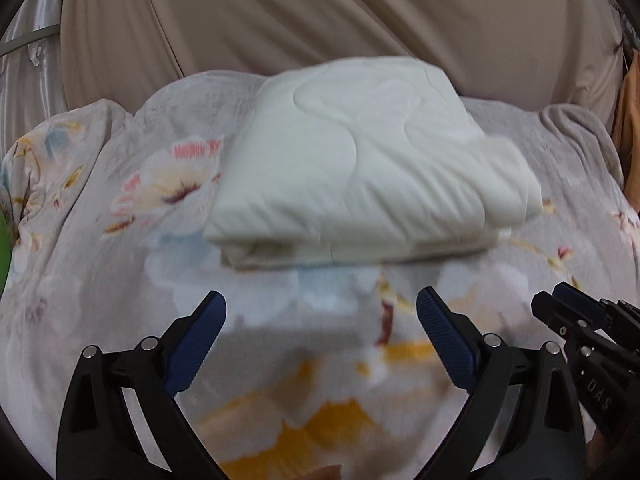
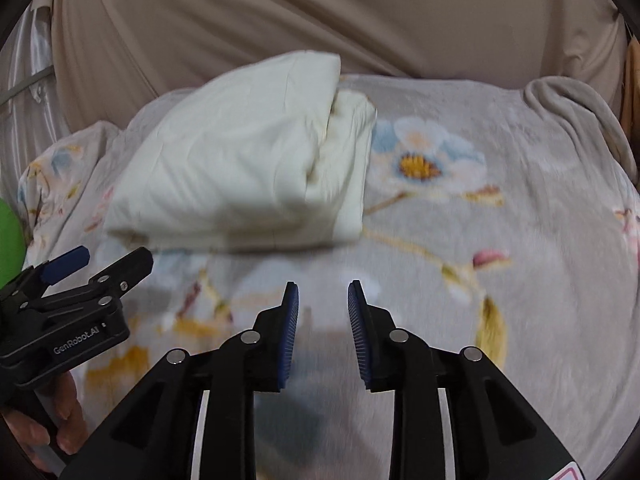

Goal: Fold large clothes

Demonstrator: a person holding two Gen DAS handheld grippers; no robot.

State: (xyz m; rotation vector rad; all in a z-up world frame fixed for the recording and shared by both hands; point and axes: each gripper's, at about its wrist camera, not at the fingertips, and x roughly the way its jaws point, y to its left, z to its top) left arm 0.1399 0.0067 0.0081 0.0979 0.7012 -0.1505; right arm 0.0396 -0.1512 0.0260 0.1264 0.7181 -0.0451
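A cream quilted cloth (image 1: 360,164) lies folded in a thick rectangular stack on the floral blanket; it also shows in the right wrist view (image 2: 240,168), left of centre. My left gripper (image 1: 322,304) is open wide and empty, hovering in front of the stack's near edge. My right gripper (image 2: 323,292) is partly open and empty, above the blanket to the right of the stack. The right gripper shows at the right edge of the left wrist view (image 1: 568,304). The left gripper shows at the left of the right wrist view (image 2: 108,260).
The grey floral blanket (image 2: 460,220) covers the bed. A beige curtain (image 1: 320,12) hangs behind it. A green object (image 2: 10,240) sits at the far left edge. An orange cloth (image 1: 630,128) hangs at the right.
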